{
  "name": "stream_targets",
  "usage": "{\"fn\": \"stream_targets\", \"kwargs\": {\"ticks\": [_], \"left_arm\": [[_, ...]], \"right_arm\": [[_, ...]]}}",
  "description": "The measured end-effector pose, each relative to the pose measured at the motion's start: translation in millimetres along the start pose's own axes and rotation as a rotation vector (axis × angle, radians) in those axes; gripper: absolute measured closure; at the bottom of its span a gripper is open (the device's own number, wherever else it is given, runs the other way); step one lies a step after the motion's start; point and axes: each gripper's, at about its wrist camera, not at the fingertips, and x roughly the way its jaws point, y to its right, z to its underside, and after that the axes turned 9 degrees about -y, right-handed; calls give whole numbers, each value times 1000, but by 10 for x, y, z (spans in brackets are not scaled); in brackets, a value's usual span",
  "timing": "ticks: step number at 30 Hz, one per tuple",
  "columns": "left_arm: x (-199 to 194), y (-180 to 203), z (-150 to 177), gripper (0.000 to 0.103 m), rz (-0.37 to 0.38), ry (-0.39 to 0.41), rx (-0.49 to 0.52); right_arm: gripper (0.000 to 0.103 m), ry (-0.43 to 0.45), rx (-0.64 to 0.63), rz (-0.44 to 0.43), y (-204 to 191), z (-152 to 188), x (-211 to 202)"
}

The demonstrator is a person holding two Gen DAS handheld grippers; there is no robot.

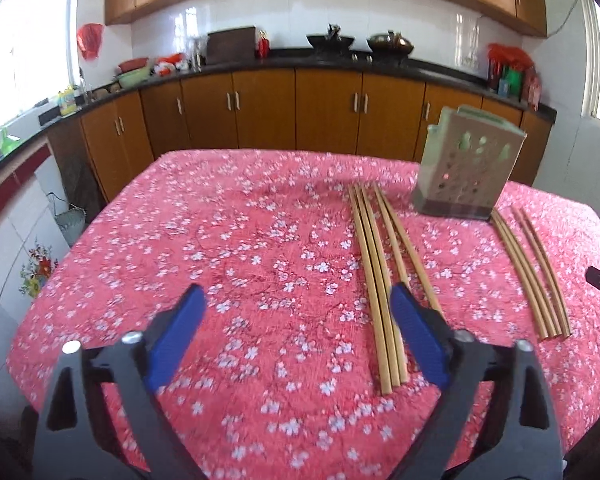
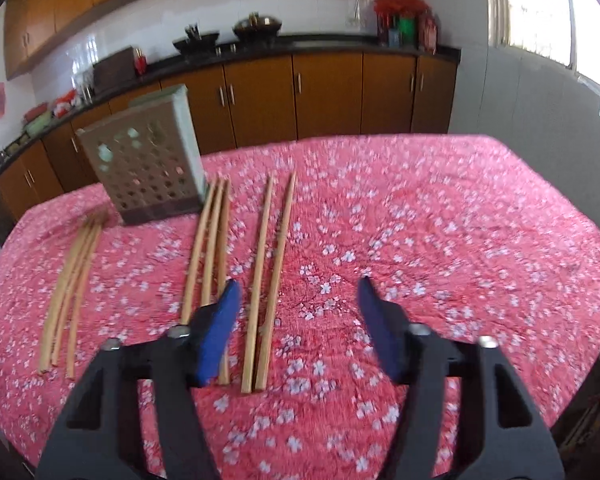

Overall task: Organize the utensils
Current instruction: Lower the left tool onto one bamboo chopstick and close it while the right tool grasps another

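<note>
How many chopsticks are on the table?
10. Left of the holder lie a left trio and a left pair; right of it, a right trio and a right pair. Blur may hide another.

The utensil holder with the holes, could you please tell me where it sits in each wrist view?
Left wrist: utensil holder stands upper right, at the far table edge.
Right wrist: utensil holder stands upper left, also far.
Shared landmark: the chopsticks lying just beside it.
</note>
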Motion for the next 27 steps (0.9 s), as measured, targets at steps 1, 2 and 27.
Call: {"fn": "stream_targets", "kwargs": {"ticks": [1, 2, 27], "left_arm": [[59, 5, -18, 26, 7, -18, 4], [125, 10, -34, 30, 22, -39, 5], [693, 449, -7, 79, 111, -212, 161]], "right_arm": [[64, -32, 7, -15, 14, -41, 105], [66, -54, 14, -30, 20, -67, 177], [93, -101, -41, -24, -42, -6, 411]]}}
